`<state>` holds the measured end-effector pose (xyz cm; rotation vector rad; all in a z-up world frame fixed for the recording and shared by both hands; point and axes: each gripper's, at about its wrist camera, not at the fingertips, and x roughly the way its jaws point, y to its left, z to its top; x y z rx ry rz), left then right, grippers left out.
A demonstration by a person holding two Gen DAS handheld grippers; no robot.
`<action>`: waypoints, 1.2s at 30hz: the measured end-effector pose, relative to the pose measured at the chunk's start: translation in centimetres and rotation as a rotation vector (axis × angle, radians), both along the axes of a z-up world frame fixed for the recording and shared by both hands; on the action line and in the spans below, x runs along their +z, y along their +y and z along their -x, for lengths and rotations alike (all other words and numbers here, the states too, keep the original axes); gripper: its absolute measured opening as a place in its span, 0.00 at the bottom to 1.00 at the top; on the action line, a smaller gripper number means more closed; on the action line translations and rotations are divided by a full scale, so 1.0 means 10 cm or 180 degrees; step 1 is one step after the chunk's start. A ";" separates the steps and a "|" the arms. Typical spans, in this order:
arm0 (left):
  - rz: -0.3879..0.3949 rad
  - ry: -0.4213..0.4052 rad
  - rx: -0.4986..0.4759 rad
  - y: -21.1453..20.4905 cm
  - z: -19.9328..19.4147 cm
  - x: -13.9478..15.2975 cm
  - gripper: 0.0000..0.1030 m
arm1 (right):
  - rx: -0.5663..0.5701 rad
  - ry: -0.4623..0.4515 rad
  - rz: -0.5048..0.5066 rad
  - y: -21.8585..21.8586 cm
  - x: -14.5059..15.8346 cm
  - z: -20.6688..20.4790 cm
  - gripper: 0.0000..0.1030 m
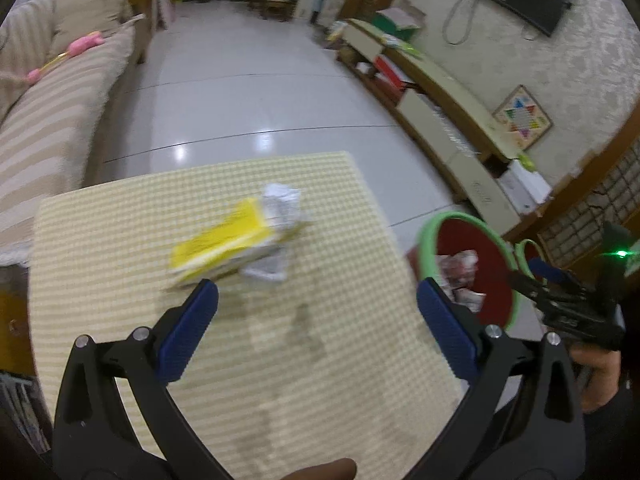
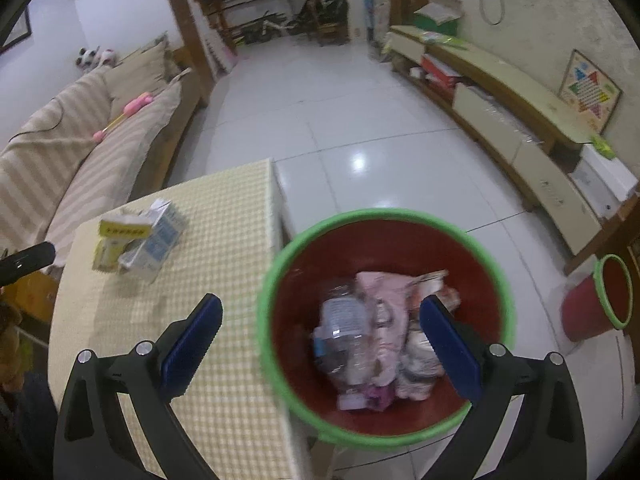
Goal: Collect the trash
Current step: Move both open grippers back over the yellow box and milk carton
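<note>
A yellow box (image 1: 224, 240) with crumpled white paper (image 1: 280, 204) lies on the checked table (image 1: 120, 240). My left gripper (image 1: 316, 304) is open and empty, just short of the box. My right gripper (image 2: 320, 320) is open and empty, over the edge of a red bin with a green rim (image 2: 384, 216) beside the table. The bin holds a plastic bottle (image 2: 344, 332) and wrappers (image 2: 388, 292). The yellow box (image 2: 120, 236) and a white carton (image 2: 164, 236) show on the table in the right wrist view. The bin (image 1: 480, 248) also shows in the left wrist view.
A striped sofa (image 1: 52, 120) runs along the left. A low TV cabinet (image 1: 440, 92) lines the right wall. A second, smaller red bin (image 2: 600, 300) stands on the tiled floor (image 2: 340, 120) at the right. The right gripper's body (image 1: 572, 300) shows at the left view's right edge.
</note>
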<state>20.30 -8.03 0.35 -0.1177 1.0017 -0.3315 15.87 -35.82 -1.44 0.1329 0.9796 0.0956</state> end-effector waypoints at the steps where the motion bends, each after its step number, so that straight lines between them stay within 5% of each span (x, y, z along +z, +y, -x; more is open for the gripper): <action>1: -0.0034 -0.0005 0.0034 0.07 0.00 -0.02 0.95 | 0.0034 0.0015 0.0003 0.05 -0.01 0.00 0.93; 18: -0.0887 -0.0068 -0.0057 0.46 -0.22 -0.63 0.94 | 0.0434 0.0080 0.0324 0.71 -0.24 -0.05 0.93; 26: -0.1346 -0.0202 -0.0319 0.38 -0.39 -0.80 0.94 | 0.0366 0.0207 0.0205 0.80 -0.29 -0.18 0.93; 36: -0.1541 -0.0425 -0.0675 0.32 -0.50 -0.86 0.94 | 0.0226 0.0361 -0.0123 1.08 -0.42 -0.53 0.93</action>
